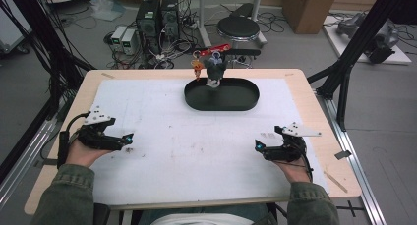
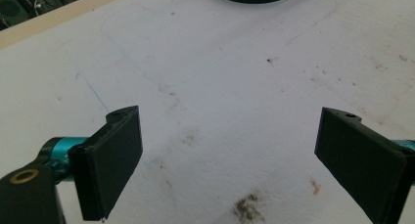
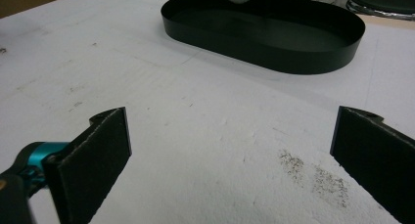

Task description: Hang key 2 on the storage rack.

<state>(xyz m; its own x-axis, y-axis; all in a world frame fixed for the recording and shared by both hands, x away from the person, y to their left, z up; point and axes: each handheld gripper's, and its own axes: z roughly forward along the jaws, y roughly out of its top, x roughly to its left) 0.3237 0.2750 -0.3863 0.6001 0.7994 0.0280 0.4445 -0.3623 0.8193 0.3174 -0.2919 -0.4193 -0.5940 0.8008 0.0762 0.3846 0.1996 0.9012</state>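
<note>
Computer towers (image 1: 156,19) on floor beyond table; black stool (image 1: 238,27); cardboard box (image 1: 309,8).

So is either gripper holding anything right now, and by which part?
Nothing is held. The left gripper and the right gripper both have their jaws wide apart over the bare white sheet, short of the black tray.

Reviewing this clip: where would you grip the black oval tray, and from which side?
Probably the near long wall of the black oval tray, coming in from the person's side with one jaw inside and one outside. The wall is thin and upright, and that side faces both open grippers, left gripper and right gripper. The small items at the far rim stay clear.
</note>
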